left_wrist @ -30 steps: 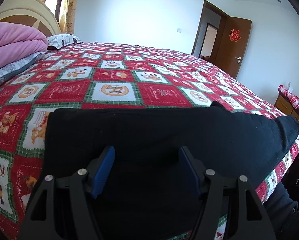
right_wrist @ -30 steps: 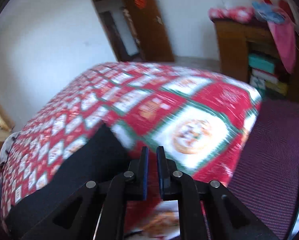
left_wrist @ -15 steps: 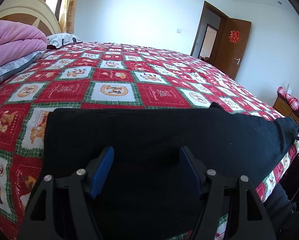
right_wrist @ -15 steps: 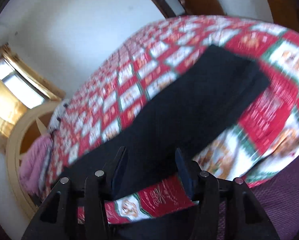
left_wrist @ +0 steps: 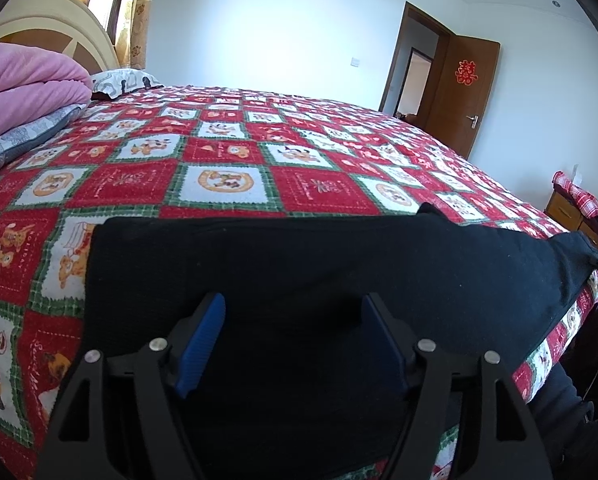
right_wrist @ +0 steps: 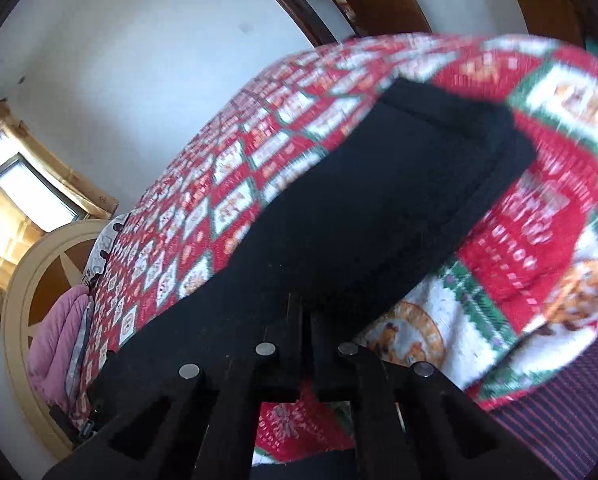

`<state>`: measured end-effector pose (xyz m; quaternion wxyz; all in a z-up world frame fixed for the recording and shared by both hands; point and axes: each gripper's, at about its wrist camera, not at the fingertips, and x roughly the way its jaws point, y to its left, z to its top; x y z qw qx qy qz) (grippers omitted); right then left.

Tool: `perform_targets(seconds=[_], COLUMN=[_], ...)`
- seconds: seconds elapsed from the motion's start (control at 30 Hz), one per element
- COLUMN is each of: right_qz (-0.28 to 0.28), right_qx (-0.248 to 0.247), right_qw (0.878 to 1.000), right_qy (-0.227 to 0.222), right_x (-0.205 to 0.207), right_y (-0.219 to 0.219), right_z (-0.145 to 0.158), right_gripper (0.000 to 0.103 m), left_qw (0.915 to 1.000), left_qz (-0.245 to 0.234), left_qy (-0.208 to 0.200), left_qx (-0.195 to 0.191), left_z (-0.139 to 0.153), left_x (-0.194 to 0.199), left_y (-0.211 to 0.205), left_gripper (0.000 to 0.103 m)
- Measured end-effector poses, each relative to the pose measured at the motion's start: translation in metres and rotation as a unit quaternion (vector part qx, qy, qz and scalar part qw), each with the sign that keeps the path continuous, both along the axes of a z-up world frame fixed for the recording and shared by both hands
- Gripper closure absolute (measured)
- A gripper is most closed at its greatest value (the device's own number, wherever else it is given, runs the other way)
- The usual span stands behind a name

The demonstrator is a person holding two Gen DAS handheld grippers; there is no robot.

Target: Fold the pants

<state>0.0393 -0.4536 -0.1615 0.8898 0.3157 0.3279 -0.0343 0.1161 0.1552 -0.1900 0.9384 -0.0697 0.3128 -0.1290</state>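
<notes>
Red patchwork quilt (left_wrist: 227, 184) bears black pants (left_wrist: 299, 264); left claw (left_wrist: 295, 340) spread, right claw (right_wrist: 305, 312) pinching pants.

Bright daylight from the gold-curtained window (right_wrist: 23, 196) at the bed's head; white wall (left_wrist: 267, 28) glares bluish. Left wrist view sharp, right wrist view motion-blurred, worst on the red-and-white patchwork quilt (right_wrist: 539, 216). Fisheye bending, dark vignette corners. Flat black fabric pants (left_wrist: 299, 264) show no detail.
</notes>
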Motion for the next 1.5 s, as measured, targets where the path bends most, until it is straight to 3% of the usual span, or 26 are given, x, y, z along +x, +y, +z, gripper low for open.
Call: perform_targets(seconds=[0.13,0.27,0.37,0.47,0.5,0.53,0.7,0.8,0.9,1.0,1.1,1.23,1.37,1.4,1.5], right_qz=[-0.009,-0.023,-0.007,-0.020,-0.031,-0.050,-0.138,-0.105,-0.097,-0.115,-0.096,-0.115,-0.126,-0.129,-0.113], right_qx=[-0.019,-0.001,-0.010,0.015,0.017,0.010,-0.059,-0.054,-0.043,-0.051,-0.062,-0.010,-0.057,-0.084,-0.172], right_qw=[1.000,1.000,1.000,0.999,0.999,0.999,0.988,0.989,0.991,0.992,0.993,0.992,0.989,0.987,0.978], right_qy=[-0.015,0.020,0.018,0.021,0.017,0.013,-0.045,-0.095,-0.083,-0.011,-0.026,-0.051,-0.057,-0.052,-0.021], right_x=[-0.015,-0.007,-0.006,-0.011,-0.016,-0.021,-0.051,-0.044,-0.022,-0.006,-0.009,-0.024,-0.027,-0.026,-0.013], right_y=[0.001,-0.012,-0.010,-0.020,-0.024,-0.029,-0.050,-0.052,-0.054,-0.065,-0.064,-0.075,-0.070,-0.063,-0.033], right_z=[0.012,-0.018,-0.013,-0.008,-0.006,-0.001,0.036,0.048,0.037,0.008,0.009,0.012,0.021,0.025,0.037], right_gripper=[0.100,0.101,0.100,0.096,0.090,0.084,0.082,0.082,0.082,0.082,0.083,0.082,0.082,0.079,0.045], left_qw=[1.0000,1.0000,1.0000,0.9999,1.0000,0.9999,0.9988,0.9980,0.9986,0.9983,0.9980,0.9969,0.9943,0.9935,0.9913], left_qz=[-0.001,-0.004,-0.004,-0.001,0.004,0.010,0.046,0.055,0.051,0.052,0.050,0.058,0.096,0.107,0.130], left_qy=[-0.001,0.000,0.001,0.008,0.005,-0.001,-0.008,-0.004,-0.008,-0.012,-0.022,-0.023,-0.018,-0.011,0.009], left_qx=[0.004,0.002,-0.002,-0.006,-0.004,-0.003,-0.017,-0.030,-0.009,0.022,0.032,0.048,0.044,0.038,0.017], left_z=[0.000,0.000,0.001,0.006,0.010,0.013,0.017,0.010,0.009,0.008,0.004,0.010,0.012,0.009,0.000], left_x=[0.000,-0.001,-0.001,0.000,-0.001,-0.002,-0.002,-0.001,-0.002,-0.002,-0.004,-0.005,-0.006,-0.005,-0.005], left_y=[-0.001,0.000,0.001,0.004,0.007,0.010,0.035,0.045,0.042,0.038,0.040,0.042,0.058,0.063,0.075], left_gripper=[0.029,0.029,0.029,0.029,0.029,0.029,0.029,0.029,0.029,0.029,0.029,0.028,0.024,0.023,0.018])
